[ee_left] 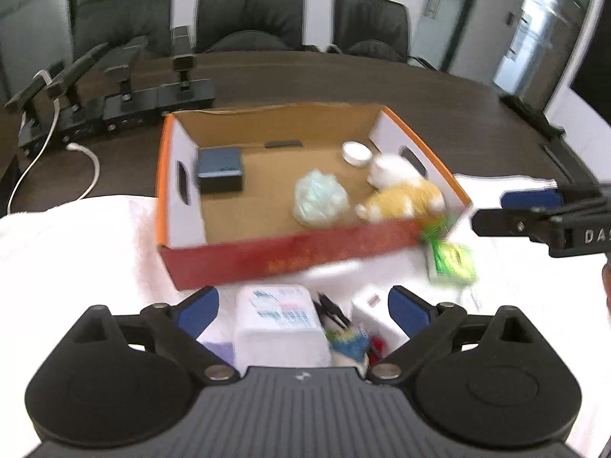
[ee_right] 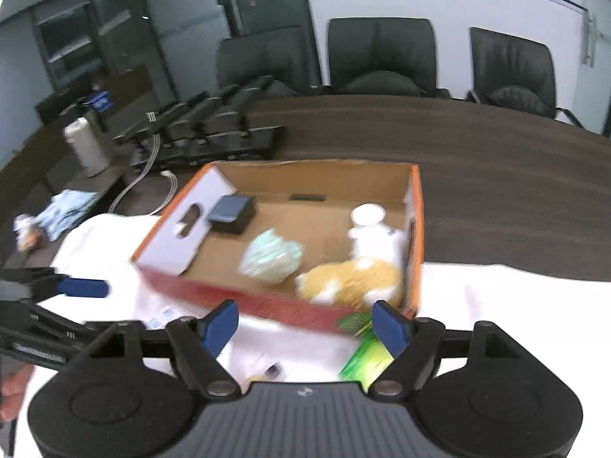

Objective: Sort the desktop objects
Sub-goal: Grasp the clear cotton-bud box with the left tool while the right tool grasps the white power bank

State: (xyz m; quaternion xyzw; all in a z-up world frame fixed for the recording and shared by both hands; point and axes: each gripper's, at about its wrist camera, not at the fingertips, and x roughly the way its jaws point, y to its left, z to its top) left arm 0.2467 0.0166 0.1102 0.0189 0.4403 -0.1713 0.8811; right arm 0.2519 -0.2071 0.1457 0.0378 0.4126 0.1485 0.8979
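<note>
Both tongs spread and empty, held short of the cardboard box (ee_left: 290,252) with unsorted items below them.

The box, on the white cloth over the tabletop (ee_left: 343,76), already holds a plush toy (ee_left: 401,194). The left tongs (ee_left: 305,307) hang directly above the white packet (ee_left: 278,316), its long axis running away from the camera; the green packet (ee_right: 366,362) lies under the right tongs (ee_right: 305,322), beside the right-hand pad.

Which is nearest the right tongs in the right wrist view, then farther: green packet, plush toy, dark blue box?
1. Green packet: on the cloth beside the right tongs.
2. Plush toy: inside the box, near right corner.
3. Dark blue box: far left corner.
</note>
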